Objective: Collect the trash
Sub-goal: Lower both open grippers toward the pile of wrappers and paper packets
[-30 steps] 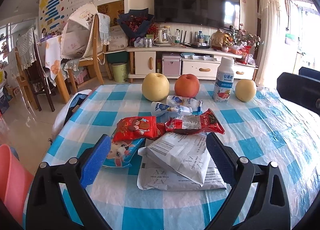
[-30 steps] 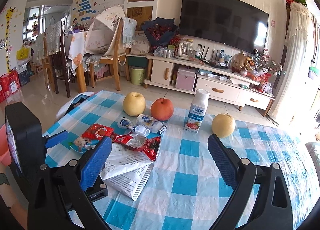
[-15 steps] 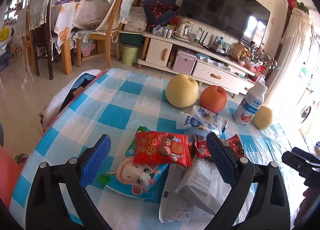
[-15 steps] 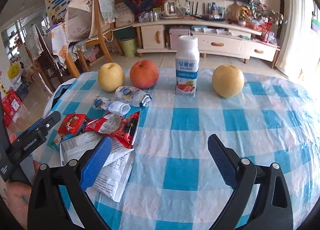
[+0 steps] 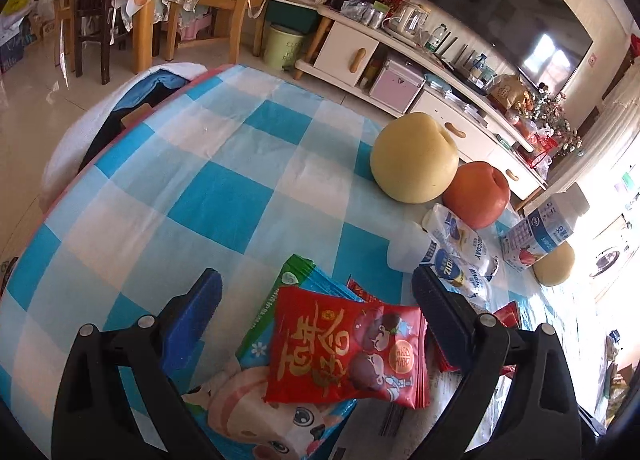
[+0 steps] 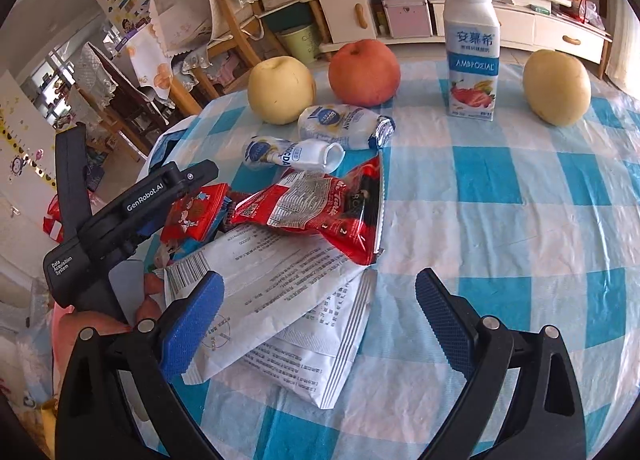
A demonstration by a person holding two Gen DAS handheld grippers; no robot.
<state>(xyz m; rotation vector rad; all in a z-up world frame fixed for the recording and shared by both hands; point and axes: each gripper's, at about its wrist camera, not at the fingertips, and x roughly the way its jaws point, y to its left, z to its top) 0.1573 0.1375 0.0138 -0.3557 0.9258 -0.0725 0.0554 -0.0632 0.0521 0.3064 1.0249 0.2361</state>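
Left wrist view, lower centre: left gripper (image 5: 316, 312) fingers spread around the light, crinkly red foil snack packet (image 5: 344, 348); pinch its edge.

Legible markings noted as follows. The upright yogurt bottle (image 6: 472, 48) carries Chinese characters "安慕希" above the word "AMBPOZIAL" on a blue band, over a strawberry picture. The left-hand device (image 6: 120, 220), seen from the right wrist view, is printed "GenRobot.AI" along its upper bar and "Data Acquisition System" on its lower block. The torn red wrapper (image 6: 320, 216) shows the digits "2" and "3" (its remaining fine print is too small to read). The small red packet (image 5: 348, 348) bears large gold Chinese characters, not clearly readable. The white pouches (image 6: 280, 300) carry a barcode and dense print, illegible. The crushed small bottles (image 5: 452, 248) show partial blue lettering only.
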